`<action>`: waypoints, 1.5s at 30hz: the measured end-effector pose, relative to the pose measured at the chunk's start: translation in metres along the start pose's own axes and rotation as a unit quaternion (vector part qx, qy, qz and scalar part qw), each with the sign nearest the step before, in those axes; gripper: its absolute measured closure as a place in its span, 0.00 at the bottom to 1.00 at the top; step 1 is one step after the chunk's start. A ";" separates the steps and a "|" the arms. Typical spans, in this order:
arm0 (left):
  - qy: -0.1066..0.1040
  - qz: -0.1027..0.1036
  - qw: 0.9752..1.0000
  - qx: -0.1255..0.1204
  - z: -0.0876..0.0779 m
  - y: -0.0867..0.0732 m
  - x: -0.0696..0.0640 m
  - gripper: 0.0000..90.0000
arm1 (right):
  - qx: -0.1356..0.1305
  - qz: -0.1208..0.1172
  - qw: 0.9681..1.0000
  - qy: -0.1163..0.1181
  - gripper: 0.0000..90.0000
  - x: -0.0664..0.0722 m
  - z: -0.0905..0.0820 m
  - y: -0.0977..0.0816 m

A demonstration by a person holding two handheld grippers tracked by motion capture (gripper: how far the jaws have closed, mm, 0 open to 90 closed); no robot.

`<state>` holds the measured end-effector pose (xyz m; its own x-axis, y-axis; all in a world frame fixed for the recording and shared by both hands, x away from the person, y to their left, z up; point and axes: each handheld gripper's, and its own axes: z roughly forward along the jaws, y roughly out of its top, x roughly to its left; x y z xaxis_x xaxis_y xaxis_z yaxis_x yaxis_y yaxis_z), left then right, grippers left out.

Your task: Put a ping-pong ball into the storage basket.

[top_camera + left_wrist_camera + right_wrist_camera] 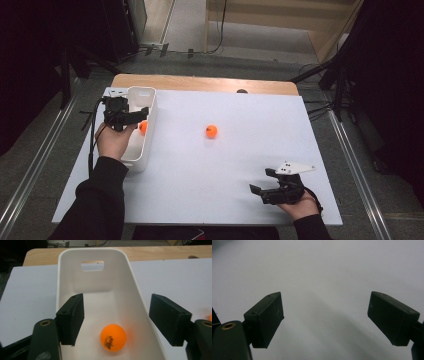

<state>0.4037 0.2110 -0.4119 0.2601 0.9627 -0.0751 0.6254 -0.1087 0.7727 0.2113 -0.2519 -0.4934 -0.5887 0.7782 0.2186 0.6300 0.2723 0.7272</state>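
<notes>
Smooth orange plastic ball [113,337], glossy white plastic bin [140,290], matt white tabletop [240,165]

Both grippers are chunky black things with blocky rectangular pads, brass-ringed screw holes behind them, a grey triangular plate [295,168] topping the right gripper [263,181], black sleeves behind both.

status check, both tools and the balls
Left tool open over white bin, orange ball loose inside. Right tool open, empty. Second ball mid-table, unobstructed.
</notes>
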 end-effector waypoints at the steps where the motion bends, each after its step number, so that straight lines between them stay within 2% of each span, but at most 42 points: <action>1: 0.001 0.001 1.000 0.001 -0.001 0.000 0.000 0.29 | 0.000 0.000 1.000 0.000 0.13 0.000 0.000 0.000; 5: -0.002 -0.002 1.000 -0.001 -0.002 0.001 0.001 0.26 | 0.000 0.000 1.000 0.000 0.13 0.000 0.000 0.000; 11: -0.006 0.008 1.000 0.003 -0.006 0.003 -0.002 0.26 | 0.000 -0.001 1.000 0.000 0.13 0.000 0.000 0.000; 13: -0.008 0.012 1.000 0.005 -0.006 0.004 -0.003 0.22 | 0.000 -0.001 1.000 0.000 0.13 0.000 0.000 0.000; 17: -0.018 0.010 1.000 0.004 -0.010 0.006 -0.004 0.22 | -0.001 -0.002 1.000 0.001 0.13 0.000 0.000 0.000; 21: -0.020 0.019 1.000 0.012 -0.011 0.007 -0.006 0.17 | -0.002 -0.002 1.000 0.001 0.13 0.000 0.000 0.000; 34: -0.057 0.029 0.998 0.020 -0.018 0.010 -0.013 0.17 | -0.002 -0.002 1.000 0.001 0.13 0.000 0.000 0.000; 39: -0.059 0.036 0.997 0.025 -0.021 0.011 -0.017 0.17 | -0.002 -0.001 1.000 0.001 0.13 0.000 0.000 0.000; 45: -0.075 0.040 0.996 0.026 -0.023 0.011 -0.022 0.17 | -0.002 -0.001 1.000 0.001 0.13 0.000 0.000 0.000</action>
<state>0.3885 0.1946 -0.3873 0.4148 0.9031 -0.1109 0.6350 -0.2000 0.7462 0.2114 -0.2521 -0.4932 -0.5907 0.7766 0.2188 0.6273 0.2715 0.7300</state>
